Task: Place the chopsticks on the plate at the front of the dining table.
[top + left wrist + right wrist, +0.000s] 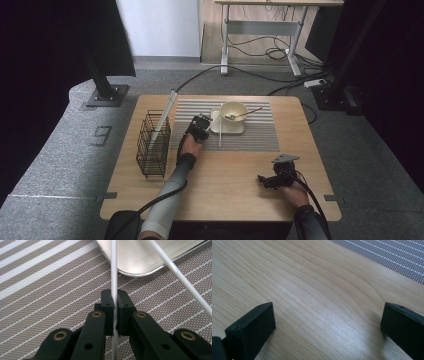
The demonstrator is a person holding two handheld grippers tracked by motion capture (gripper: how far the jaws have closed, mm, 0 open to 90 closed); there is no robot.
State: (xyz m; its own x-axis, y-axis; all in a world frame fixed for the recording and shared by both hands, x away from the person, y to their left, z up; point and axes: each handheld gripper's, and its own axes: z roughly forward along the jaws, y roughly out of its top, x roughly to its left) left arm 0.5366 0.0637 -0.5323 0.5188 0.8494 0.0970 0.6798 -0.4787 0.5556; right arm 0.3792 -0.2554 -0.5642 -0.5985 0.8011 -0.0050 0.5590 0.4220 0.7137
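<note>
Chopstick (113, 270), white, thin, stiff, slippery: left gripper (115, 300) jaws clamp it mid-length near placemat (50, 290) centre; right gripper (327, 322) jaws open, empty.

Glossy white chopstick (113, 270), woven mat (50, 290)

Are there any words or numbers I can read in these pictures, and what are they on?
"9": a dark stencilled digit on the grey carpet, left of the table.
No other text shows: none on the wire basket, bowl, tray or striped mat.
</note>
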